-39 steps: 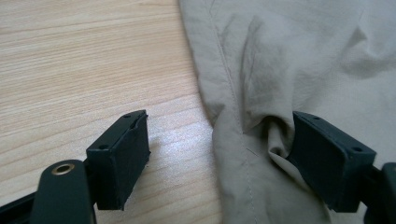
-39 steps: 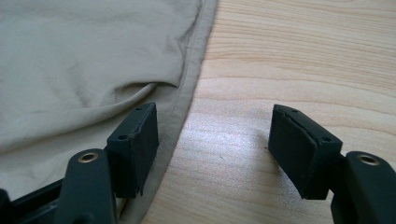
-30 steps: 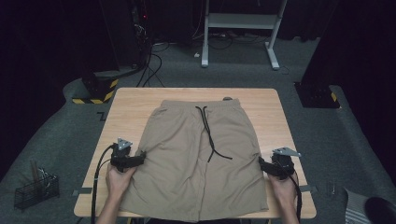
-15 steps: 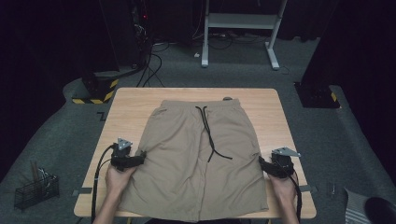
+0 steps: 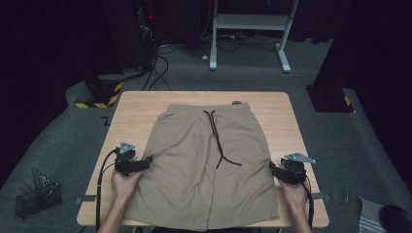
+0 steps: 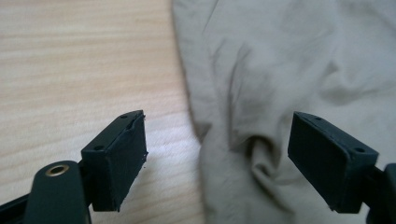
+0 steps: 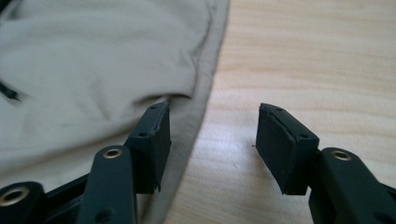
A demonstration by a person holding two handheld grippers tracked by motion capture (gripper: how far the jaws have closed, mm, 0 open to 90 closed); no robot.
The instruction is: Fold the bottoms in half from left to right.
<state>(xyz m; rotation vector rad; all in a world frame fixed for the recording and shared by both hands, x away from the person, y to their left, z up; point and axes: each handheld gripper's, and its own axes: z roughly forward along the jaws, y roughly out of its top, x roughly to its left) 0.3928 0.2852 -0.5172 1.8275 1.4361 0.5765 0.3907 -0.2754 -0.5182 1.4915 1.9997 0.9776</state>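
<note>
On a wooden table (image 5: 141, 104) in a dark room, khaki drawstring shorts (image 5: 209, 160) lie flat at centre. The left gripper (image 5: 145, 161) at nine o'clock straddles their edge, jaws apart. The right gripper (image 5: 272, 167) at three o'clock has just been closing on the opposite hem, not yet pinching.

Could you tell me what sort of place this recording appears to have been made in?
Probably a lab or workshop set up for recording. A wooden table with beige shorts stands on dark carpet, with a hazard-striped block, loose floor cables and a white desk frame behind it.
</note>
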